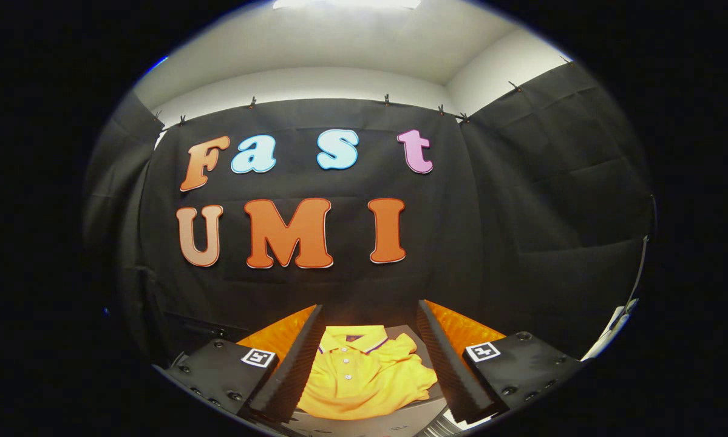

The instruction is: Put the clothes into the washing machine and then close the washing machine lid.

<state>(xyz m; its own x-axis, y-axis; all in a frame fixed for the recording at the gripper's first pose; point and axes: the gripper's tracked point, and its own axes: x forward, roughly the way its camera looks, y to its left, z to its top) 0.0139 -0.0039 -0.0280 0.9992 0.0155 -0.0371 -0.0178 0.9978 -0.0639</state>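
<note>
A yellow polo shirt [364,376] with a buttoned collar lies loosely folded on a grey surface [409,335]. It sits below and between my two fingers, apart from both of them. My gripper [370,312] is open wide, with the fingers spread to either side of the shirt and nothing held between them. The shirt's collar points away from me, toward the black cloth wall.
The black cloth wall [521,230] closes off the space straight ahead and to the right, not far beyond the shirt. A white object [612,331] shows at the far right by the cloth. A white ceiling with a light is above.
</note>
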